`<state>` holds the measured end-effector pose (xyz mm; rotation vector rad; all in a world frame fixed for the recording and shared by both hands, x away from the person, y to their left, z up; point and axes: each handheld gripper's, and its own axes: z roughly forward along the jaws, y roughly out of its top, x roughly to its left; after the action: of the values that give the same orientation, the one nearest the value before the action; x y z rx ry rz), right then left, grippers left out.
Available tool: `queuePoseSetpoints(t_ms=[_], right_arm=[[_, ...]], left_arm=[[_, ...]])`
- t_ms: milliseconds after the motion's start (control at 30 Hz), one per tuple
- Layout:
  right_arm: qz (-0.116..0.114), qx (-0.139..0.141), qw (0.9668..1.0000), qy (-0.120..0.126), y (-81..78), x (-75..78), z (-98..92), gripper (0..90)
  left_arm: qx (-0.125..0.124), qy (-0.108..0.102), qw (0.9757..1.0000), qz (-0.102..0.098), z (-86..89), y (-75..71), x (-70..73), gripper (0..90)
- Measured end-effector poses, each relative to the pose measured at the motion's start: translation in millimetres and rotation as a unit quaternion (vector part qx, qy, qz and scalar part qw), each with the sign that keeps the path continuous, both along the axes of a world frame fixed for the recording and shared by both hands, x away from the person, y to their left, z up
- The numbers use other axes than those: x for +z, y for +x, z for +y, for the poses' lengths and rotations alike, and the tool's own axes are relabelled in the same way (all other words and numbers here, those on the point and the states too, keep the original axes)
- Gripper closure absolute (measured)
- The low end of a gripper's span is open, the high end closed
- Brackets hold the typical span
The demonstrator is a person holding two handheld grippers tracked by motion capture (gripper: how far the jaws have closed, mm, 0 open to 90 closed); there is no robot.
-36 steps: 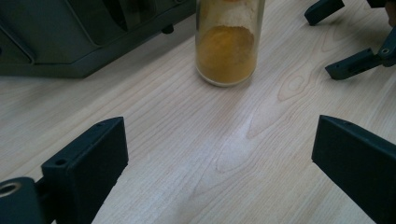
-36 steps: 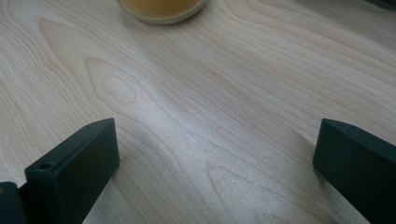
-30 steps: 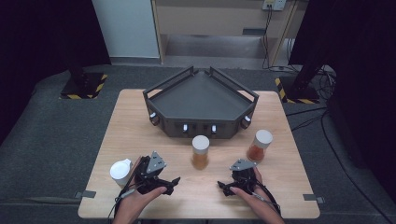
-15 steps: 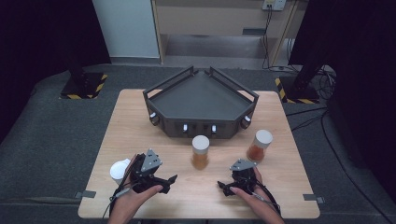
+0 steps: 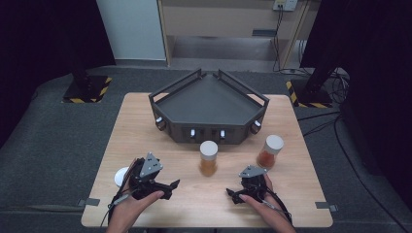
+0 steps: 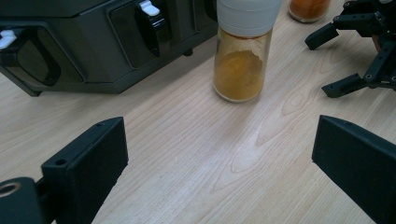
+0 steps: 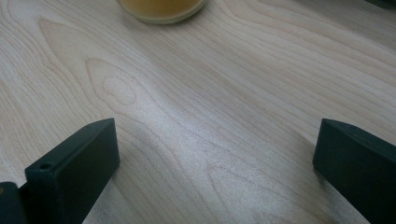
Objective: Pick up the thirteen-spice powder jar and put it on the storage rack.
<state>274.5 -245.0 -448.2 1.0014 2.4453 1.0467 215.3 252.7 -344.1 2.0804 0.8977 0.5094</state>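
A jar of yellow-orange powder with a white lid (image 5: 208, 158) stands mid-table, in front of a dark grey angular tray (image 5: 209, 104). A second white-lidded jar, holding redder powder (image 5: 268, 152), stands to its right. My left gripper (image 5: 171, 189) is open near the front left, jaws pointing right toward the yellow jar (image 6: 243, 51), with nothing between them. My right gripper (image 5: 232, 196) is open at the front right, jaws pointing left over bare wood. The base of the yellow jar (image 7: 161, 9) shows at the top of the right gripper view.
A small white round object (image 5: 121, 176) sits at the table's left, partly hidden behind my left hand. The tray's front wall (image 6: 93, 42) carries white-tipped knobs. Dark floor surrounds the wooden table (image 5: 194, 208), and the right gripper (image 6: 359, 51) shows at the far right in the left gripper view.
My left gripper has shifted slightly left and now covers part of the white round object. The right gripper and both jars have stayed in place.
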Motion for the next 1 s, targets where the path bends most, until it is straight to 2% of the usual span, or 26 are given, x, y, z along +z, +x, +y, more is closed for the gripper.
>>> queuePoseSetpoints(t_ms=[1000], right_arm=[[0.000,-0.001,1.0000,0.000,-0.2,0.0,0.1,0.5]], left_arm=[[0.034,-0.004,0.9993,-0.016,31.5,-13.5,8.5,2.2]])
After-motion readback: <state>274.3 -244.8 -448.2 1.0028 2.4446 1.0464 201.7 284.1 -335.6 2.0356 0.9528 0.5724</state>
